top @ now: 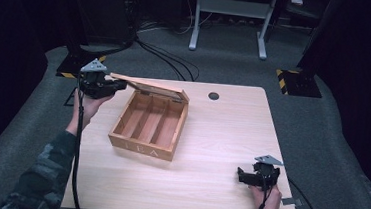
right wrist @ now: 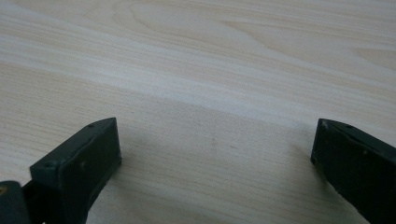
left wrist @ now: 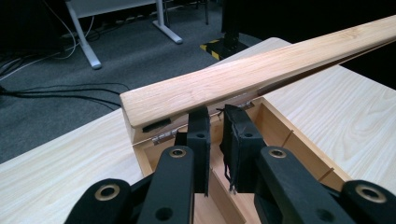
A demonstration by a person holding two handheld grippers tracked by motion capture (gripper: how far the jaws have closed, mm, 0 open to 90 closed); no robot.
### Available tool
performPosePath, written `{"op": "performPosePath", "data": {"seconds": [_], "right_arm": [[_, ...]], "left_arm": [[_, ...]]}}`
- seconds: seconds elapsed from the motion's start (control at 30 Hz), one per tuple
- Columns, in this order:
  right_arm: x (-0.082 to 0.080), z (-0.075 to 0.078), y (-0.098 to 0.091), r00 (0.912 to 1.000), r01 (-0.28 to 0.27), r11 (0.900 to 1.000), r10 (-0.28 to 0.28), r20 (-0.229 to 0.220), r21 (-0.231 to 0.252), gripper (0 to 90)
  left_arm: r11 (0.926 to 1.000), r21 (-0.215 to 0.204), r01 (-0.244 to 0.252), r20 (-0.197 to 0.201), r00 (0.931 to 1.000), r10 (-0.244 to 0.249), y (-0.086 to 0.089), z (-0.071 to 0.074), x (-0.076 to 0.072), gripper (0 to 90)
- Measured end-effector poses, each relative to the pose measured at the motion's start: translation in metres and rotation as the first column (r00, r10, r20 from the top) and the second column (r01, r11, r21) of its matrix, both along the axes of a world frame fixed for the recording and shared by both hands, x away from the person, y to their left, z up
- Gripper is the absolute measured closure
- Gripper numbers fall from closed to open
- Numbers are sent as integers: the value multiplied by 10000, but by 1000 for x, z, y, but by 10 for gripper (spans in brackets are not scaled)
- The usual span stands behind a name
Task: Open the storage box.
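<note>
On the table's left half: wooden tea box (top: 146, 126) sits with its lid (top: 150, 86) raised, three compartments showing

Left gripper (top: 119, 86): at the lid's left end, just under its edge — jaws drawn close together beneath the wood; from its own view (left wrist: 215, 140) the tips stand by the hinge (left wrist: 161, 136), a narrow gap between them

Right gripper (top: 242, 175): well apart from the box, low at the table (top: 222, 127) near the right corner — jaws spread wide over bare wood (right wrist: 215, 140)
</note>
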State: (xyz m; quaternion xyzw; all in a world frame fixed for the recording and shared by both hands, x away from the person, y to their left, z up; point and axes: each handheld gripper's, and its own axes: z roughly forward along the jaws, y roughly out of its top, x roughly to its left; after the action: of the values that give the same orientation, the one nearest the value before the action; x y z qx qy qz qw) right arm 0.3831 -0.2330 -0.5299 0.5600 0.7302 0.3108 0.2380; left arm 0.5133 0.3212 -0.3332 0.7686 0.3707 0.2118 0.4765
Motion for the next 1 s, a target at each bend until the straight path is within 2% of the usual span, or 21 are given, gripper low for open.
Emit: {"op": "performPosePath", "data": {"seconds": [1.0], "right_arm": [[0, 0, 0, 10000, -5, 10000, 5, 3, 3, 10]], "left_arm": [[9996, 203, -171, -47, 9998, 172, -5, 9, 13, 830]]}}
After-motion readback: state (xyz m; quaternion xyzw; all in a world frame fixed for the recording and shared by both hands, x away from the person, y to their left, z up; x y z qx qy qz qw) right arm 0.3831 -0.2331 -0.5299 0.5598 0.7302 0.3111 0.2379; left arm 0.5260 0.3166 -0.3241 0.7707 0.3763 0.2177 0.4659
